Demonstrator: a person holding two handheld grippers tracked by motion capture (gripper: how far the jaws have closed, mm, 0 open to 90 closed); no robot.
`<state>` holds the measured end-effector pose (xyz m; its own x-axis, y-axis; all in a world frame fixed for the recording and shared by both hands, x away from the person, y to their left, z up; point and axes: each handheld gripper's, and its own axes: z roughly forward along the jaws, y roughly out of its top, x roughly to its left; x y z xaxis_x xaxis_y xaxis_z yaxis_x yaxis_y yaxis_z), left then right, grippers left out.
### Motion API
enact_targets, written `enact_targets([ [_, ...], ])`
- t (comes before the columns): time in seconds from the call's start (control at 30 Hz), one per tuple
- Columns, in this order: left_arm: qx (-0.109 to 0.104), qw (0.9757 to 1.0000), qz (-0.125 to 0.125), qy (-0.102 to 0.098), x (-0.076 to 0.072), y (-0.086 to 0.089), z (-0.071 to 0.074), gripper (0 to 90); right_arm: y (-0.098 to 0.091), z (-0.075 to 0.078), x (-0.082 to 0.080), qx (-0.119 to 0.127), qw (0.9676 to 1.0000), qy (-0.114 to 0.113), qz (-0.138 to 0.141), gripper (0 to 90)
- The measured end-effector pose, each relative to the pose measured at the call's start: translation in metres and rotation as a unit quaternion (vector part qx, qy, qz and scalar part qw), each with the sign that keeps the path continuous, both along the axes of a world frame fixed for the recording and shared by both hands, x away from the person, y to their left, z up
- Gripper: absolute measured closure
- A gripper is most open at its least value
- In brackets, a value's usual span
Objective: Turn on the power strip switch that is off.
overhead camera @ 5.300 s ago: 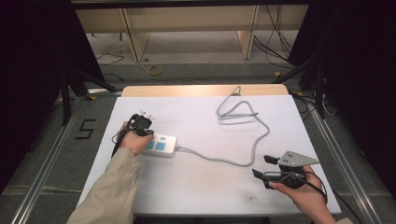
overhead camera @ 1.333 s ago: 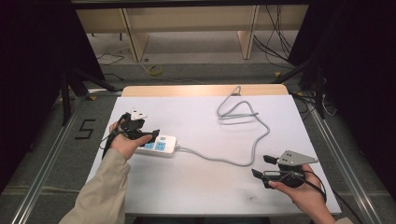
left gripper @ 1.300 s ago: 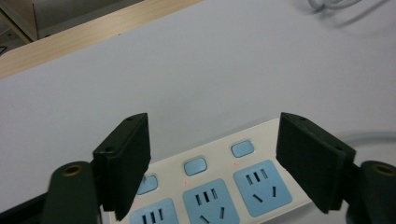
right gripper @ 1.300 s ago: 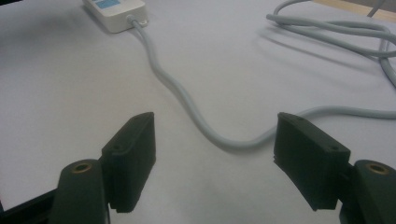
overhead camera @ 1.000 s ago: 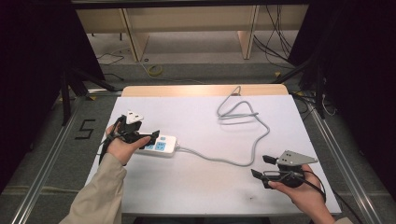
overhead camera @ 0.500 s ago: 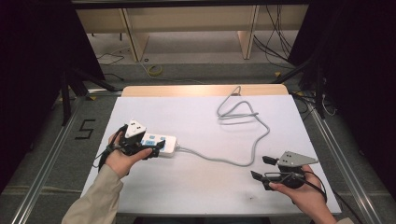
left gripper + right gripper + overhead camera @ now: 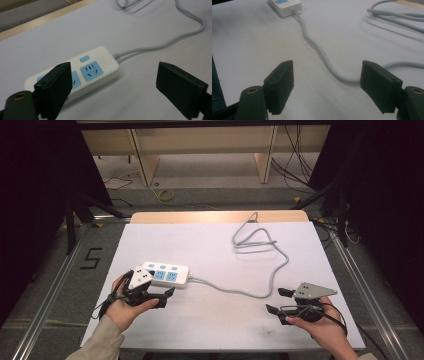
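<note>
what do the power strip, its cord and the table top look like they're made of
Power strip: seemingly hard white plastic, smooth with a slight sheen, blue socket faces. Cord: grey, apparently rubbery or vinyl sheath, judging by its soft curves. Table top: matte white sheet, possibly foam board or laminate; material unclear.

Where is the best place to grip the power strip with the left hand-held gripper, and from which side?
Probably across the short width of the power strip, near its cord end, coming from above. It lies flat, long and narrow, so the open left hand-held gripper beside it could span that width.
</note>
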<state>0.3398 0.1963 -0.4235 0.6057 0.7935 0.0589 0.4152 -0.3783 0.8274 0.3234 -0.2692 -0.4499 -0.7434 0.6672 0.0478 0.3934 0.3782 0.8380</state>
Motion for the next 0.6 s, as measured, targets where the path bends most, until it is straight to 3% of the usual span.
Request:
enact_targets([
  [0.27, 0.011, 0.9999, -0.003, 0.004, -0.018, 0.007, -0.011, 14.1, 0.000, 0.001, 0.000, 0.001, 1.0000, -0.002, -0.002, 27.6],
  [0.6, 0.021, 0.9996, -0.002, 0.020, -0.021, 0.001, -0.020, 14.6, -0.005, 0.003, -0.004, 0.008, 0.9999, -0.005, -0.011, 27.7],
])
